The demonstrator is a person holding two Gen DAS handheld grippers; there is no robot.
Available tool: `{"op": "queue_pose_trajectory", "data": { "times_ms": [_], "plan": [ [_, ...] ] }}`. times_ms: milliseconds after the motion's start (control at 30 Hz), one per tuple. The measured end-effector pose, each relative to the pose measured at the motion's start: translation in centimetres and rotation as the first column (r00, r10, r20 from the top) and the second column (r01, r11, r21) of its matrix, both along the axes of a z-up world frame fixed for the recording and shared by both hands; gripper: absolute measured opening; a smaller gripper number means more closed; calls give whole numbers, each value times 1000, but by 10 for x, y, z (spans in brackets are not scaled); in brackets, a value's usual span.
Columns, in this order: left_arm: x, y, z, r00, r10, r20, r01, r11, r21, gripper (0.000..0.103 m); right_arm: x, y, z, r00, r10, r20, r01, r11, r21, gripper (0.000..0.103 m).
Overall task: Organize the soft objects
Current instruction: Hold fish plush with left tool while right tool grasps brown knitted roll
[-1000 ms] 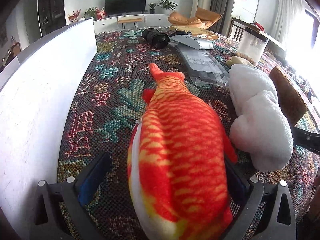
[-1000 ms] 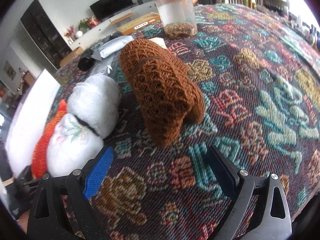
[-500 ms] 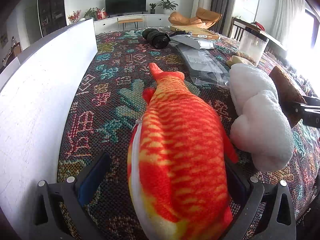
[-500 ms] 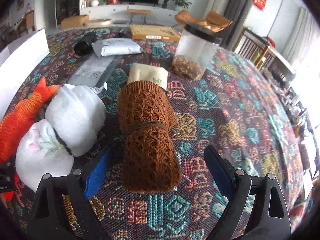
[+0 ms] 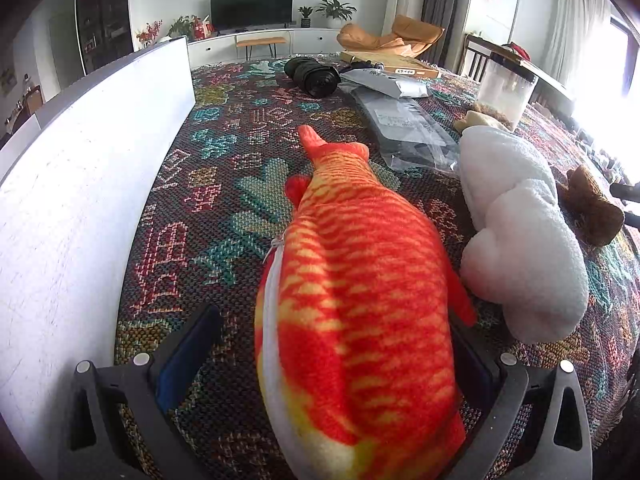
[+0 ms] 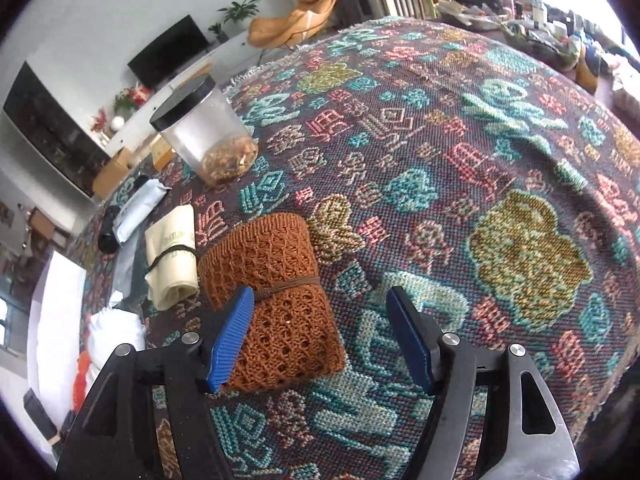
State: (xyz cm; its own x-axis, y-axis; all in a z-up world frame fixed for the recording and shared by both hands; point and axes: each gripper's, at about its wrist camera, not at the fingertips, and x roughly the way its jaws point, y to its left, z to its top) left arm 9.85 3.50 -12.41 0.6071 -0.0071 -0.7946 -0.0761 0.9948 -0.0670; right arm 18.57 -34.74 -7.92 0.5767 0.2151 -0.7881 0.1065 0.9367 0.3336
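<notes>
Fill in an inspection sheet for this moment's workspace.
Surface: patterned woven cloth covering the table.
Job's things: orange plush fish, white plush roll, brown knit roll, cream cloth roll.
Clutter: lidded clear jar, grey mailer bags, black bundle, white board.
Grippers: left claw open around the fish; right claw open, beside the knit roll.
Cables: nothing seen.
Surroundings: television, plants, tan chair.

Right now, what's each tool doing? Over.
Left tool open astride orange striped plush fish. Right tool open, jaws just narrowed, rust-brown knitted roll half between. Nothing in the way.
</notes>
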Motion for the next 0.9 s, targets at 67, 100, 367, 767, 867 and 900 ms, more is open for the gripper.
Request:
{"op": "queue_pose_trajectory", "data": {
  "times_ms": [67,100,367,767,867,900],
  "plan": [
    [0,0,0,1000,0,0,0,1000,0,103,-2,11,11,999,41,16,-39,995,-94,77],
    [0,0,0,1000,0,0,0,1000,0,103,-2,29,17,994,110,15,-105,976,-193,77],
    [0,0,0,1000,0,0,0,1000,0,103,10,81,-12,964,212,-161,-257,899,-356,80],
    [0,-1,0,1000,1,-1,-1,1000,4,103,24,65,-43,990,119,-75,-137,939,-315,74],
    [0,-1,0,1000,1,-1,-1,1000,4,103,27,64,-43,996,81,-47,-91,950,-299,74],
    [0,-1,0,1000,1,-1,-1,1000,4,103,29,67,-42,996,79,-44,-88,950,-301,75]
  ]
}}
